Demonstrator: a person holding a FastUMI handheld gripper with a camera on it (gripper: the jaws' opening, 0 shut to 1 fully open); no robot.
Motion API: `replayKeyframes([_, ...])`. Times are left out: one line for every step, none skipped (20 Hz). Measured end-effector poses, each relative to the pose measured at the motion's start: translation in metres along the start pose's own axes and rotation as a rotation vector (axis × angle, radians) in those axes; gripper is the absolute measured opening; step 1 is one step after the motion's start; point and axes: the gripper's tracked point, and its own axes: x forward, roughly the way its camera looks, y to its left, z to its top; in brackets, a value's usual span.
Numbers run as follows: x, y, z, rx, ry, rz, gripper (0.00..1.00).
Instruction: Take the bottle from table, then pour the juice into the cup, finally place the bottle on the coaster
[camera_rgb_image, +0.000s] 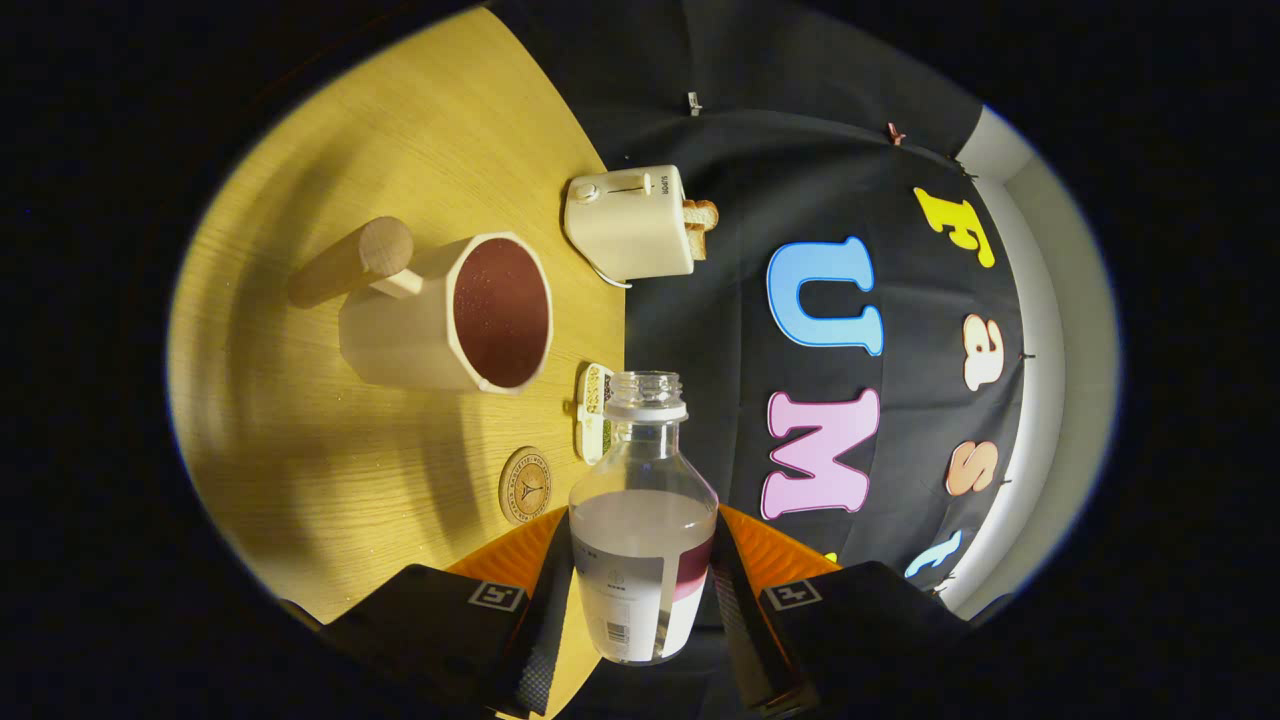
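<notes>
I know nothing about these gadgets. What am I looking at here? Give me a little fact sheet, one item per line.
held item: clear glass bottle with no cap, tipped sideways, a little dark juice at its base
gripper: shut on the bottle, one finger on each side
cup: cream faceted cup with a wooden handle, dark red juice inside
coaster: round brown coaster, bare, beside the fingers
table: light wooden table
background: cream toaster holding bread
</notes>
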Motion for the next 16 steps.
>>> replayKeyframes([-0.0002, 0.0004, -0.0001, -0.015, -0.003, 0.0, 0.71])
replayKeyframes([0.001, 0.0014, -0.0004, -0.024, -0.005, 0.002, 0.71])
replayKeyframes([0.0014, 0.0021, -0.0004, -0.034, -0.008, 0.003, 0.71])
replayKeyframes([0.0035, 0.0012, 0.0005, -0.045, -0.011, 0.002, 0.71])
replayKeyframes([0.0042, 0.0004, 0.0011, -0.058, -0.015, 0.001, 0.71])
replayKeyframes([0.0055, 0.0001, 0.0031, -0.072, -0.02, -0.001, 0.71])
replayKeyframes([0.0056, 0.0002, 0.0044, -0.085, -0.025, -0.002, 0.71])
replayKeyframes([0.0084, -0.0013, 0.0053, -0.094, -0.028, -0.004, 0.71])
replayKeyframes([0.008, -0.0014, 0.0053, -0.101, -0.03, -0.004, 0.71])
replayKeyframes([0.0078, -0.0012, 0.0053, -0.107, -0.033, -0.004, 0.71])
replayKeyframes([0.0076, -0.0019, 0.0056, -0.114, -0.033, -0.002, 0.71])
replayKeyframes([0.0077, -0.0017, 0.0063, -0.121, -0.033, 0.001, 0.71])
replayKeyframes([0.0079, -0.0019, 0.0057, -0.129, -0.033, 0.001, 0.71])
replayKeyframes([0.0087, -0.0025, 0.0061, -0.139, -0.036, 0.001, 0.71])
replayKeyframes([0.0073, -0.0036, 0.006, -0.149, -0.039, 0.0, 0.71])
replayKeyframes([0.0072, -0.0033, 0.0061, -0.157, -0.041, 0.001, 0.71])
